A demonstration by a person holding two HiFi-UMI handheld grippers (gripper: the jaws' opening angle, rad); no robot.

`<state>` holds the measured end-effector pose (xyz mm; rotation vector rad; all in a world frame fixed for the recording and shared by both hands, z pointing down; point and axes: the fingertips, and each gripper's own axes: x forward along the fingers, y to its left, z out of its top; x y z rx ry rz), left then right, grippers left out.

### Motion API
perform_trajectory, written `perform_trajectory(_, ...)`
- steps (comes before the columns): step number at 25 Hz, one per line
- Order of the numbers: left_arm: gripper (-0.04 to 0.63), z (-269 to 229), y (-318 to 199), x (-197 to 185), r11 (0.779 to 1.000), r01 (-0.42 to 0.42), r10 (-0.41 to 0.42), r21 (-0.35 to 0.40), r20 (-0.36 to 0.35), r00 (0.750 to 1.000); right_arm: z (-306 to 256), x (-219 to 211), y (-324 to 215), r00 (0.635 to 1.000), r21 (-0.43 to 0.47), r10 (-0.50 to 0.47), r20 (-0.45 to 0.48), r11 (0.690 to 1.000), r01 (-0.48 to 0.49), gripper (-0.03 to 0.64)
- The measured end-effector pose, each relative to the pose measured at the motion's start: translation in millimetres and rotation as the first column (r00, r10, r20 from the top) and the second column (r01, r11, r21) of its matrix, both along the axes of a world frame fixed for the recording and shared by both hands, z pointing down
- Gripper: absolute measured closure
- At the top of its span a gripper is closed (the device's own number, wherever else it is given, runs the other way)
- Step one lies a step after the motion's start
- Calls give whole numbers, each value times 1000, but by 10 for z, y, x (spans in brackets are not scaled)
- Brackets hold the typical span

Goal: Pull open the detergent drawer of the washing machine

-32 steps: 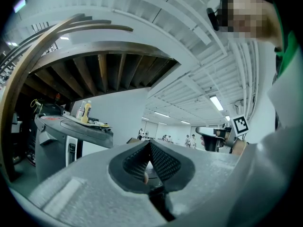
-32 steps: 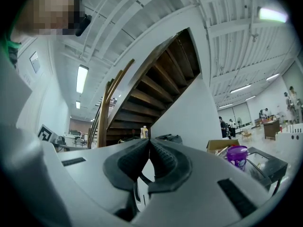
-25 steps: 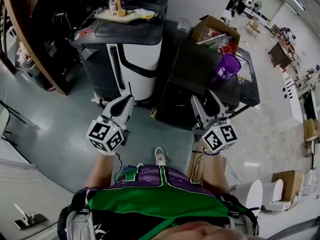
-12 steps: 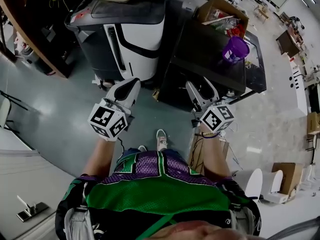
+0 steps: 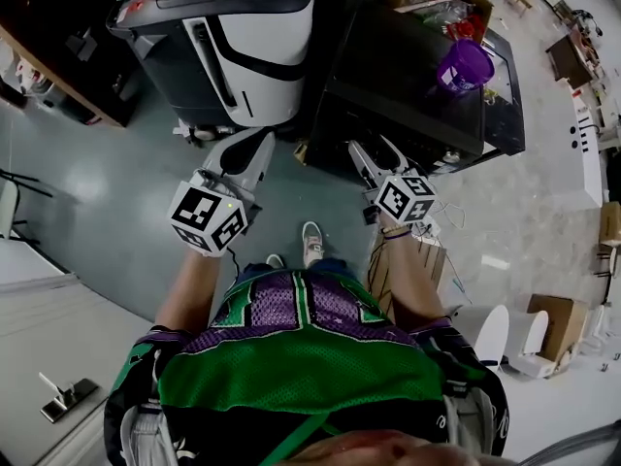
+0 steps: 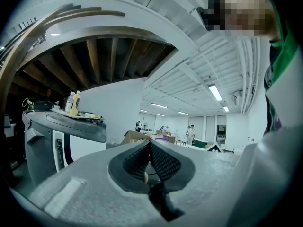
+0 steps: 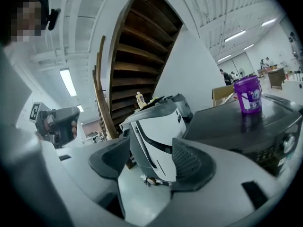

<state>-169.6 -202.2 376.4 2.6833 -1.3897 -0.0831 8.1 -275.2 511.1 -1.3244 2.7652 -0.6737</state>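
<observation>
White-and-grey machine (image 5: pixel 257 27): just left of the washing machine (image 5: pixel 388 66), with bottles (image 6: pixel 73 103) on its lid; no part of this job.
Left gripper (image 6: pixel 149 148): in front of the washing machine's left corner, apart from it. The claw is clenched, pads meeting with nothing between them.
Right gripper (image 7: pixel 149 161): in front of the washing machine and near its front, not touching. The claw is released, pads spread wide, and only floor and the white-and-grey machine show through the gap.
Detergent drawer: somewhere on the washing machine's dark front, likely in its upper strip. No view separates it from the panel, and nothing sticks out, so it looks unopened.
Purple cup (image 5: pixel 464 64): on the washing machine's top, towards the right rear.
Stage: approach only, with no grip taken yet.
Risk, aim: the right gripper looks past the washing machine's left side. Closing from this line could catch the panel edge or empty air rather than the drawer lip.
Risk, grip: dark on dark hides the lip, so a shallow pinch may slip off when pulled.
Risk, jolt: a hard tug could rock the washing machine and tip the purple cup.
</observation>
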Motion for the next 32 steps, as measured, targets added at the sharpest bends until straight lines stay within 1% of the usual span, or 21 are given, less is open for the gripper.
perform_trajectory(8, 580, 112, -202, 210, 999, 14, -14, -40, 9, 1000, 804, 175, -376, 1000, -134, 7, 8, 991, -6, 353)
perform_trajectory(13, 580, 224, -371, 381, 998, 13, -11, -69, 35, 999, 1219, 264, -665, 998, -207, 30, 60, 978, -17, 353)
perform_trajectory(20, 580, 401, -570, 615, 994, 11, -4, -110, 68, 998, 1777, 351, -1018, 990, -283, 65, 128, 959, -26, 353)
perform_trajectory(27, 580, 535, -751, 654, 988, 59, -47, -141, 85, 995, 2212, 364, -1269, 983, -340, 66, 171, 940, -4, 353)
perform_trajectory(32, 580, 571, -837, 658, 984, 90, -74, -155, 108, 991, 2497, 382, -1461, 970, -397, 102, 223, 918, -5, 353)
